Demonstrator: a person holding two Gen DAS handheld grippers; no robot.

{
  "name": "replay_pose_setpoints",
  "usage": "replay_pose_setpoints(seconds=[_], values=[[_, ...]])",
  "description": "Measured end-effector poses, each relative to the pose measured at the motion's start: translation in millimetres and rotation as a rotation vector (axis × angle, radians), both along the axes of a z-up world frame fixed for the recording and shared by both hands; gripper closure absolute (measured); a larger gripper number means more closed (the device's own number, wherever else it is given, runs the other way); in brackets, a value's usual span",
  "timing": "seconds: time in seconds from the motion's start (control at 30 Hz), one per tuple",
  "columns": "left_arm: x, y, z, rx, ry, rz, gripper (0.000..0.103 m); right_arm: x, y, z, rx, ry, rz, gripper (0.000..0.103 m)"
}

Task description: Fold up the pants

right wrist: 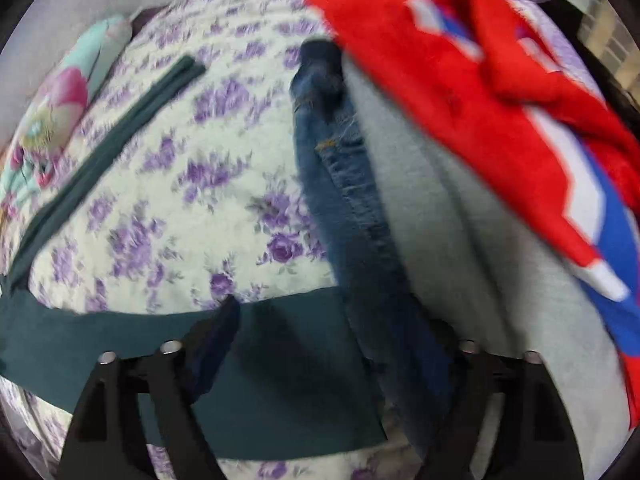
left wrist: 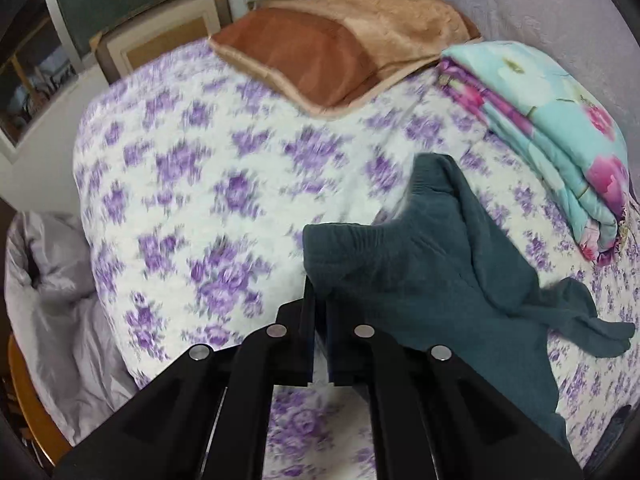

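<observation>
Dark teal pants [left wrist: 424, 280] lie on a bed with a purple-flowered cover [left wrist: 208, 184]. My left gripper [left wrist: 320, 292] is shut on the pants' waistband edge and holds it lifted above the cover; the rest drapes off to the right. In the right wrist view one teal leg [right wrist: 280, 364] crosses flat under my right gripper [right wrist: 332, 332], and the other leg [right wrist: 120, 136] runs away to the upper left. The right fingers [right wrist: 216, 336] stand wide apart over the leg with nothing between them.
A brown blanket [left wrist: 344, 44] and a folded turquoise floral quilt [left wrist: 552, 136] lie at the bed's far side. Blue jeans [right wrist: 344, 184], a grey garment [right wrist: 460, 248] and a red, white and blue garment [right wrist: 500, 80] lie right of the teal leg. A grey bag [left wrist: 60, 312] hangs beside the bed.
</observation>
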State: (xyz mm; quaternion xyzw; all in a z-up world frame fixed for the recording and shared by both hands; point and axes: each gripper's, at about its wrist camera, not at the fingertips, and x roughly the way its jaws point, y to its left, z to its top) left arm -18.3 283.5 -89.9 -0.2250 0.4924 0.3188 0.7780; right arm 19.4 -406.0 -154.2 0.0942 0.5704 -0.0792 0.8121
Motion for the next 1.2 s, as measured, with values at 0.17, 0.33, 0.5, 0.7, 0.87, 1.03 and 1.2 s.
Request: replay_pose_setpoints(seconds=[0.17, 0.33, 0.5, 0.7, 0.87, 1.03, 1.2], values=[[-2, 3, -37, -0.012, 0.072, 0.007, 0.092, 1, 32, -12, -0.223, 0.026, 0.186, 0.048], [-3, 5, -57, 0.076, 0.182, 0.008, 0.055, -9, 7, 1, -0.27, 0.028, 0.162, 0.08], [-9, 2, -17, 0.052, 0.127, -0.067, 0.041, -17, 27, 50, -0.248, -0.062, 0.214, 0.042], [30, -6, 22, -0.01, -0.057, -0.158, 0.017, 32, 73, 87, -0.069, -0.213, 0.248, 0.026], [90, -20, -18, -0.146, 0.004, -0.173, 0.023, 72, 127, 88, 0.019, -0.208, 0.31, 0.026], [132, -14, -38, -0.19, 0.034, -0.146, 0.031, 100, 163, 80, -0.021, -0.192, 0.38, 0.026], [156, -13, -43, -0.217, 0.042, -0.159, 0.037, 139, 151, 63, -0.007, -0.198, 0.358, 0.025]])
